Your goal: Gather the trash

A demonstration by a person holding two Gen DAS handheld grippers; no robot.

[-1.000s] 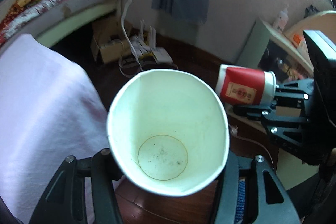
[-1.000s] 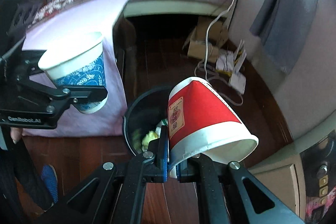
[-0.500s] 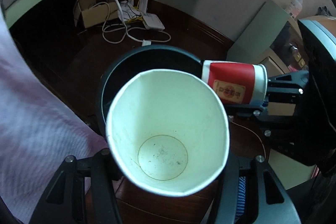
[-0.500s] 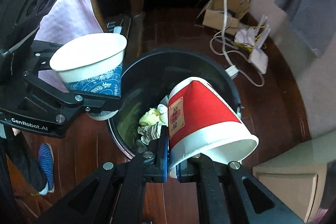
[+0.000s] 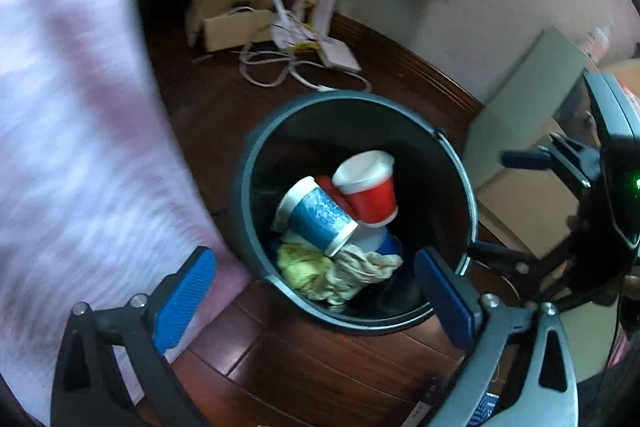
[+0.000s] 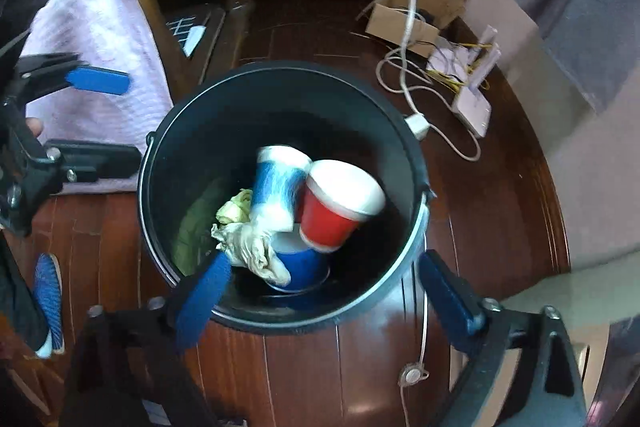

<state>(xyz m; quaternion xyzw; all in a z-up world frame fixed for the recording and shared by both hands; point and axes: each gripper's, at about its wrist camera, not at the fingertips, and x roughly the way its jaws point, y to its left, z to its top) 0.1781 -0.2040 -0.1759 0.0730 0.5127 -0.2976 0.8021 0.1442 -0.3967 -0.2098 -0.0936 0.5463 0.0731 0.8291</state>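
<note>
Both paper cups are now lying inside the black trash bin (image 5: 256, 187), where half a second ago each was being carried above it. Jaws on both tools have just been opening, and nothing is sitting between them now.

Going left to right from the bin: the left hand-held gripper (image 5: 316, 301) is hanging released over the bin's near rim, its blue pads spread wide. Inside the bin, the blue cup (image 5: 318, 217) is lying on its side atop crumpled paper (image 5: 340, 273), touching the red cup (image 5: 370, 189), which is leaning beside it. The right hand-held gripper (image 6: 324, 291) is hovering released above the same bin, with the red cup (image 6: 338, 205) blurred as though settling.

Risks, as a judgement: either open jaw is sitting close to the rim, so a careless withdrawal is likely to clip and tip the bin. White cables (image 6: 404, 83) beyond the bin are trailing across the floor and could snag a tool.
</note>
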